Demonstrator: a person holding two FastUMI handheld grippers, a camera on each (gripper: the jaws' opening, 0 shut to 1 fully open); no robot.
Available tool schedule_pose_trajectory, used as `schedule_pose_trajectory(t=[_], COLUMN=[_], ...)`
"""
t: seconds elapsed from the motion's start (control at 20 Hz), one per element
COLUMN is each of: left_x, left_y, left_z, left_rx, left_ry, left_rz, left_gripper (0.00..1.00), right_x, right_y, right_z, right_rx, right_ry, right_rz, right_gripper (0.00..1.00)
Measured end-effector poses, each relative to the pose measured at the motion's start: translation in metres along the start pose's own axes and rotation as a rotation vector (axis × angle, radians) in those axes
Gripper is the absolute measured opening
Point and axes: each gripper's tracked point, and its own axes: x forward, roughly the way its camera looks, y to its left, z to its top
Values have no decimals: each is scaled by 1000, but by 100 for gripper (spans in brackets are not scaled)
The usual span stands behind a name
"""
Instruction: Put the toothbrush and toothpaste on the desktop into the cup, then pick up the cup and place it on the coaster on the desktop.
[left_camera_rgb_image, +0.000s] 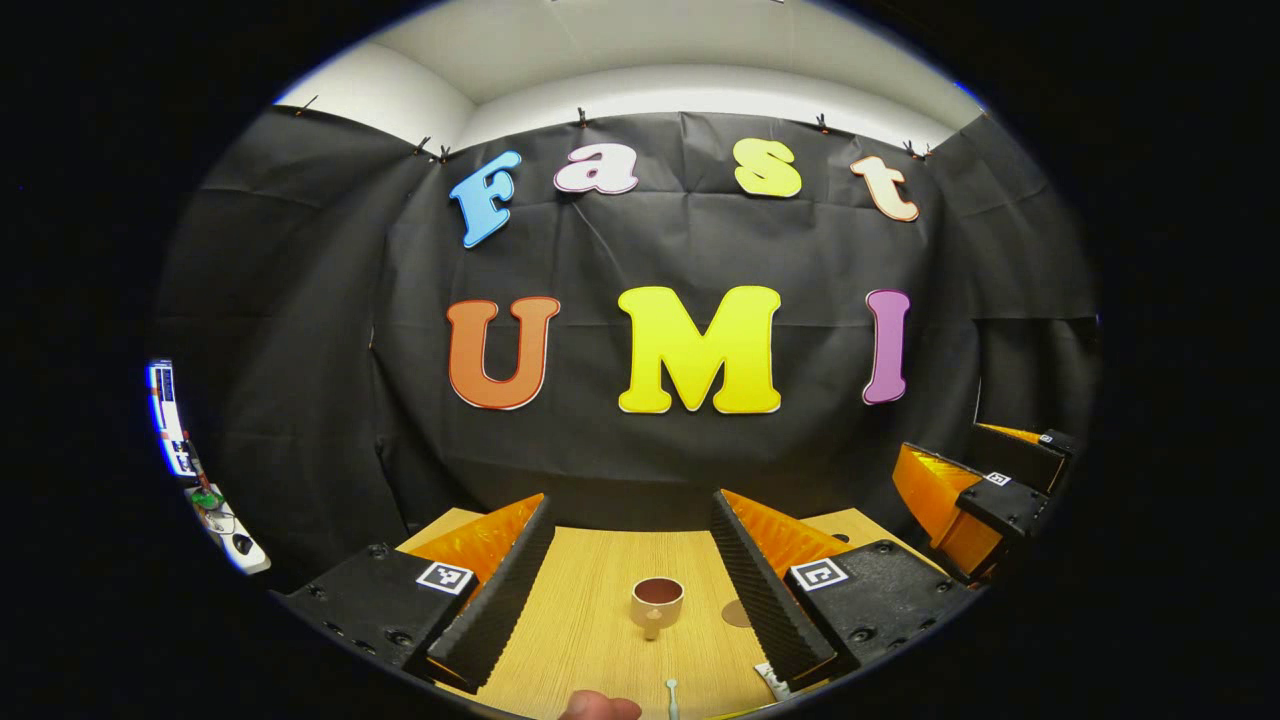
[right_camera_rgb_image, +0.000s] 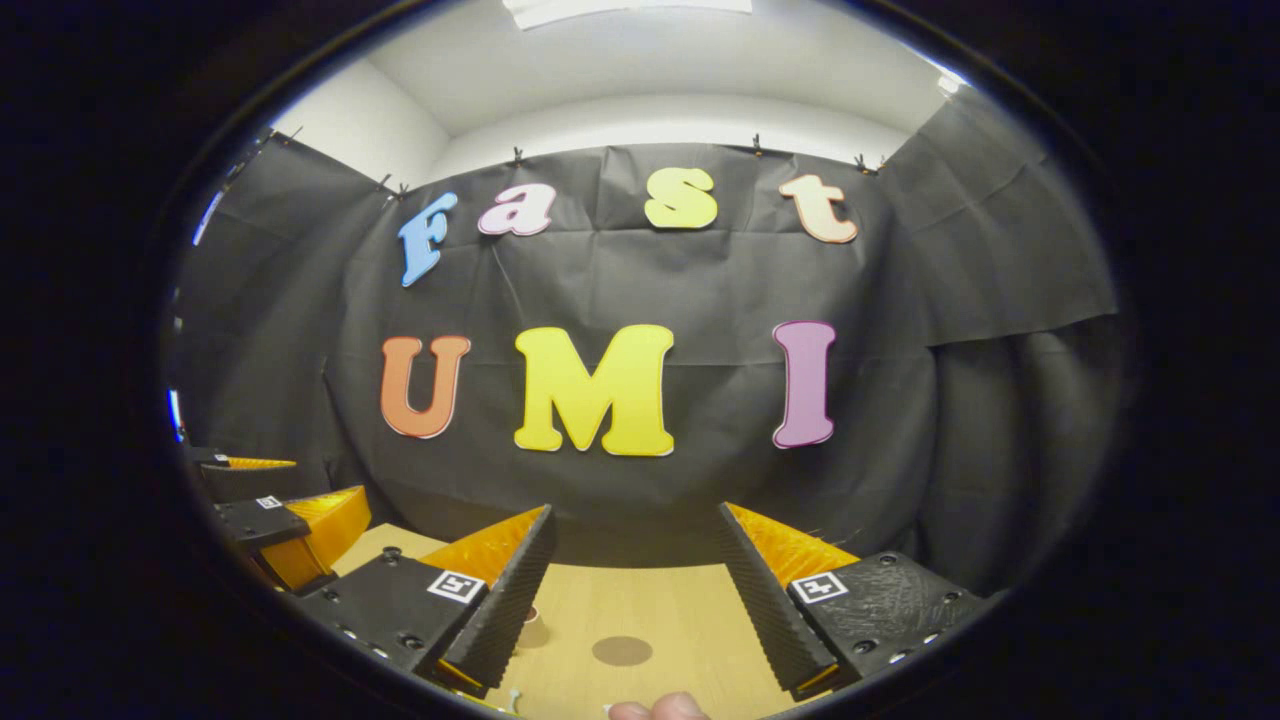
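Both grippers, left (left_camera_rgb_image: 632, 560) and right (right_camera_rgb_image: 635, 570), hover jaws apart above the light wooden desktop (left_camera_rgb_image: 590, 620), holding nothing. Small beige cup (left_camera_rgb_image: 657, 603) stands upright between the left fingers; round brown coaster (right_camera_rgb_image: 621, 651) lies ahead of the right

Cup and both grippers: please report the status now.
Left gripper open, right gripper open, both empty. Cup upright on desktop, empty. Coaster bare. Nothing in the way.

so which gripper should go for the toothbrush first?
Left, probably. In its view the toothbrush lies on the desk just ahead of the open left gripper, near the cup. The right gripper, also open, faces the coaster, with the toothbrush off to its side.
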Motion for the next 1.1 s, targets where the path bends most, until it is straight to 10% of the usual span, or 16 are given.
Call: schedule_pose_trajectory(t=[0.6,1.1], left_x=[4,-17], left_y=[-1,-37], left_z=[-33,-157], left_rx=[16,19], left_ry=[65,351], left_rz=[2,-74], left_gripper=[99,99], right_x=[4,-13], right_y=[-7,-31], right_z=[-32,-141], right_rx=[-46,-108], right_ry=[59,302], right_rz=[8,38], right_gripper=[95,95])
